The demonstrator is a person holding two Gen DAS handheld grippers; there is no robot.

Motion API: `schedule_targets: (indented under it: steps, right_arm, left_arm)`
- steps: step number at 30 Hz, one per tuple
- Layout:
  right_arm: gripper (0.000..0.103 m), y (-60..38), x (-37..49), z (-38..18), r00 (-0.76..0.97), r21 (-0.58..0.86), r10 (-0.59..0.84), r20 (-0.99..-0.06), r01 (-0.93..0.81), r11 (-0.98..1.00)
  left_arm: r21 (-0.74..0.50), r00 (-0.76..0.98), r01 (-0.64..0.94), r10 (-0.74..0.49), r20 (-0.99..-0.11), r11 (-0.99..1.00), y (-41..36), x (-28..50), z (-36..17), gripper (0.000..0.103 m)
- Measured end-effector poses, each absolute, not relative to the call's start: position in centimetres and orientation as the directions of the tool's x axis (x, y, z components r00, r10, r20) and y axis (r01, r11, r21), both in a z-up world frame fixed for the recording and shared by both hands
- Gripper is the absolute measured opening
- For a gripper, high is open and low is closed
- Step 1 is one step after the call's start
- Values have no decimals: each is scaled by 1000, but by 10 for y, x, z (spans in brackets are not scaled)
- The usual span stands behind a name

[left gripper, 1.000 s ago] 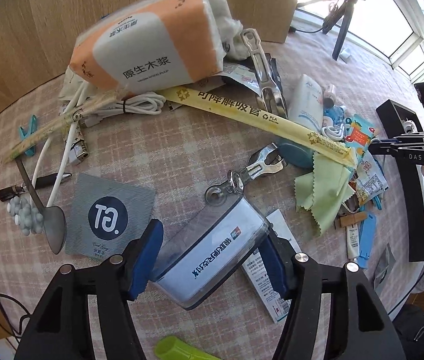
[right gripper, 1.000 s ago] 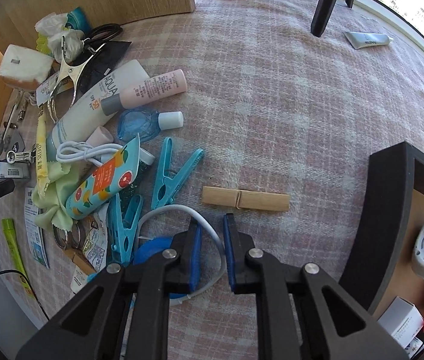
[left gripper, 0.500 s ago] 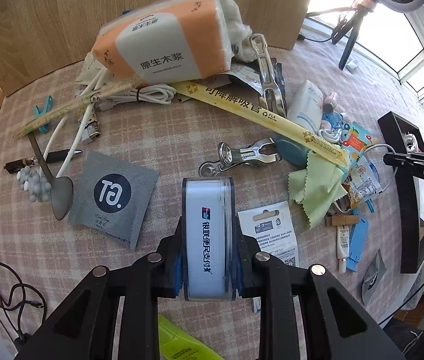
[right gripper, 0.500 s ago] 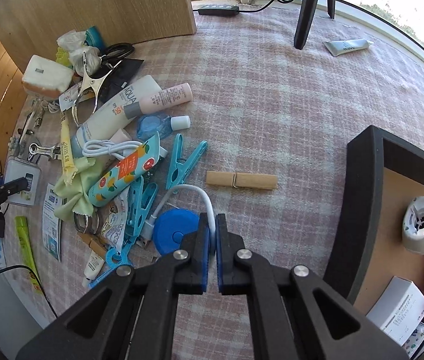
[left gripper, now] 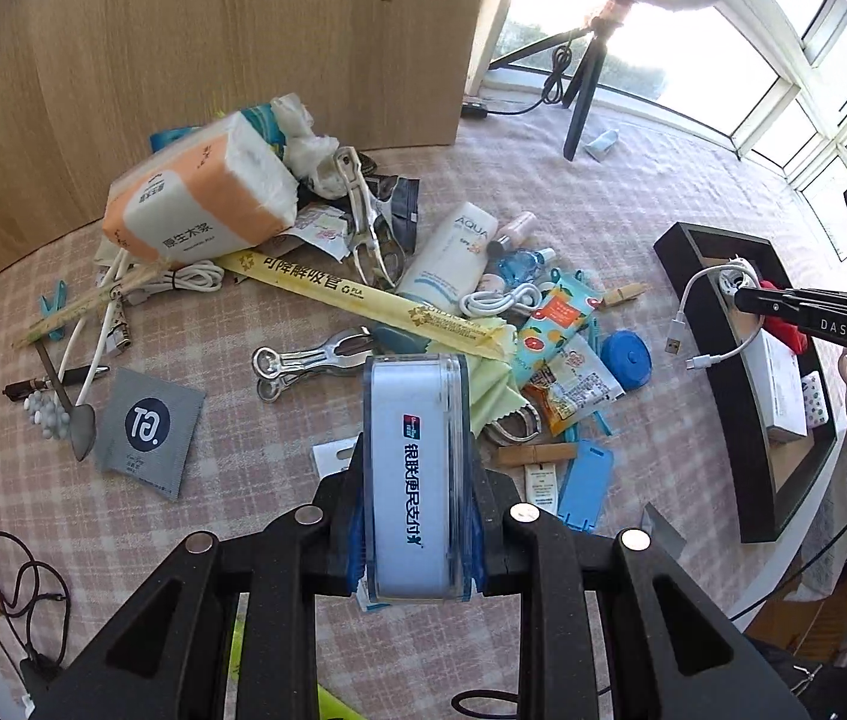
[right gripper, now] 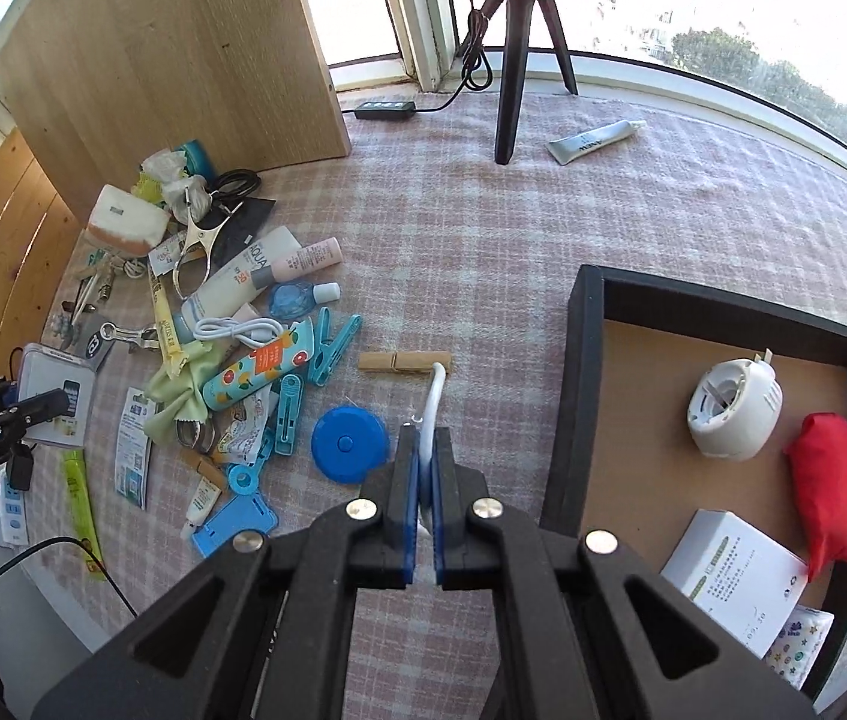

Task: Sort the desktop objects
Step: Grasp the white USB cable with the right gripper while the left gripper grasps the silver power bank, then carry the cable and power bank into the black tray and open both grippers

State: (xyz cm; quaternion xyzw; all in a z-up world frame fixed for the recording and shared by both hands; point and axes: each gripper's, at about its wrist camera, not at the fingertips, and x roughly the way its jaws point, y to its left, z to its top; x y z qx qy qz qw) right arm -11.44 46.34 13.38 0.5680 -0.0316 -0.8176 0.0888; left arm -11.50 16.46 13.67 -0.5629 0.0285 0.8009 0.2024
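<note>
My left gripper [left gripper: 414, 516] is shut on a clear blue card holder [left gripper: 411, 468], held upright above the checked cloth; it also shows at the left edge of the right wrist view [right gripper: 54, 399]. My right gripper [right gripper: 422, 474] is shut on a short white USB cable [right gripper: 432, 396]. In the left wrist view that cable [left gripper: 702, 324] hangs looped from the right gripper [left gripper: 747, 300] over the near edge of the black tray [left gripper: 747, 420]. The tray [right gripper: 579, 396] holds a white round device [right gripper: 732, 408], a red pouch [right gripper: 828, 480] and a white box [right gripper: 735, 576].
A pile of clutter lies mid-table: tissue pack [left gripper: 195, 210], yellow straw sleeve [left gripper: 363, 300], sunscreen tube [left gripper: 447, 258], metal clips [left gripper: 309, 354], blue pegs [right gripper: 333, 348], blue round case [right gripper: 348, 444], wooden peg [right gripper: 405, 361]. A wooden board [right gripper: 183, 48] and a tripod [right gripper: 513, 60] stand behind.
The left gripper closed on the card holder, turned it upright and lifted it. The right gripper closed on the white cable and carried it up and right toward the tray.
</note>
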Motion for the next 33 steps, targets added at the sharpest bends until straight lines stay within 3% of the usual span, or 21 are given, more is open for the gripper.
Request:
schedule_targets:
  steps: [17,30,31,32,33]
  right_arm:
    - [4,624,-56,185,-442,107,-50,-895,-104,-989]
    - [4,714,-17,189,-443,77,27,-896,-215,-974]
    - [4,716,-16,189,-444,76,24,-896,-208,-975]
    - [13,718,-16,189,-443,71,27,-896,-202,-977]
    - [28,719,-15,189,-439,53,44,-897,-206,-977]
  left_arm:
    - [-256,-147,-683,472,-870,-684,416,-50,167,23]
    - [-264,-22,-824,495,-869,-501,548,11,166,25]
    - [-256,-32,-823,492,-870,-507,552,13,167,36]
    - [-243,-48,-821,487,-872,-516,554,13,168,57]
    - [-231,-64,-822,488,-871,-520,555,14,169,62]
